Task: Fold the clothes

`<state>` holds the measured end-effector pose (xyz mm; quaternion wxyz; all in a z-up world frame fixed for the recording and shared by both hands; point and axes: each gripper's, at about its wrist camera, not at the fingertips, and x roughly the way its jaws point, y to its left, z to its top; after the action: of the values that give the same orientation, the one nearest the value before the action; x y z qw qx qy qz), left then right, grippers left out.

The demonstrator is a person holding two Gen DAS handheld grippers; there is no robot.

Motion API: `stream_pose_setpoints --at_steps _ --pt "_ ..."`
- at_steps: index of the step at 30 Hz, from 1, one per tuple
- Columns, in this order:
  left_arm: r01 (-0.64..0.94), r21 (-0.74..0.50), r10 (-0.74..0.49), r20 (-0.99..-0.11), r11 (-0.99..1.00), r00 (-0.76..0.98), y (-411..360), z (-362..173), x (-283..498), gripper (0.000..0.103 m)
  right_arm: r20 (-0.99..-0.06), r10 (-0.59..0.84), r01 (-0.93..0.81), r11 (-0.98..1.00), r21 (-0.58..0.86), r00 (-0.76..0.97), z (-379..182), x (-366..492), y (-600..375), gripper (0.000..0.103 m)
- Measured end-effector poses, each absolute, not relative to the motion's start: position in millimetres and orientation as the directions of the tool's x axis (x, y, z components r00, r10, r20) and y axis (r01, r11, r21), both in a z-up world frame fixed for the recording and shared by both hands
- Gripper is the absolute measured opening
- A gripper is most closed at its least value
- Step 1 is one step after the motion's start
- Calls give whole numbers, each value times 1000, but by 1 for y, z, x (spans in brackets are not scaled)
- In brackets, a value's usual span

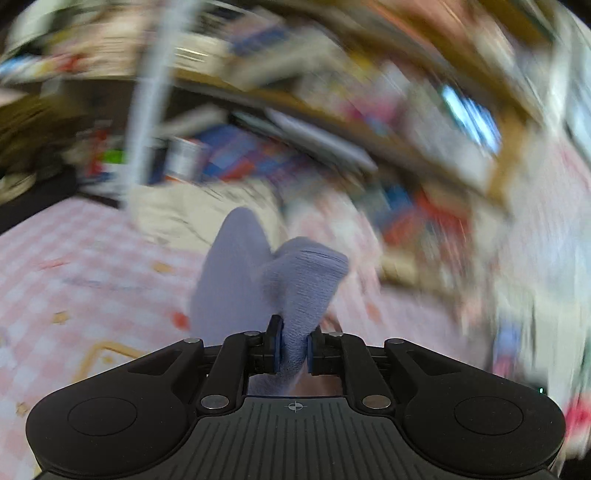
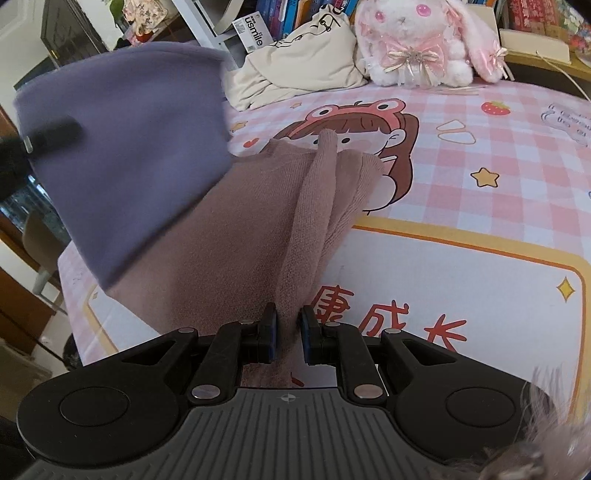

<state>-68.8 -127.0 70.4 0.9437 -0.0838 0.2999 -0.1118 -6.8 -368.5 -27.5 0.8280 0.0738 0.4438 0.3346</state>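
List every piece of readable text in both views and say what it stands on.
"usmile": white box on the shelf behind the bed.
"康成长": red characters on the pink checked bedsheet, partly hidden by the right gripper.
Writing at the sheet's right edge and the book spines: too small.
Left wrist view: blurred, nothing readable.

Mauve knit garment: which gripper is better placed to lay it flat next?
Right, probably. The right gripper already pinches the mauve knit garment low over the bedsheet; the left gripper holds purple cloth.

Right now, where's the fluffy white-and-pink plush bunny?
Right wrist view, top right: the fluffy white-and-pink plush bunny sits at the far edge of the pink checked sheet, just right of the crumpled cream cloth bag.
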Motion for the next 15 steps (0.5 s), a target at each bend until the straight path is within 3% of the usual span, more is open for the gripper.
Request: stream_pose_setpoints --at_steps 2,5,8,15 --pt "254 -122 -273 -624 960 732 -164 60 -63 24 -680 632 -478 758 444 371 -29 -5 -372 13" --pt "373 82 -185 -759 924 625 -211 16 -58 30 -675 651 -450 747 489 348 -31 0 -377 13" --pt "453 229 -141 -749 862 647 -233 5 -67 42 -665 673 -412 733 541 324 -34 6 -384 13" --pt "372 23 -237 -733 928 637 -206 28 -69 55 -590 707 -346 706 618 391 -12 13 -408 21"
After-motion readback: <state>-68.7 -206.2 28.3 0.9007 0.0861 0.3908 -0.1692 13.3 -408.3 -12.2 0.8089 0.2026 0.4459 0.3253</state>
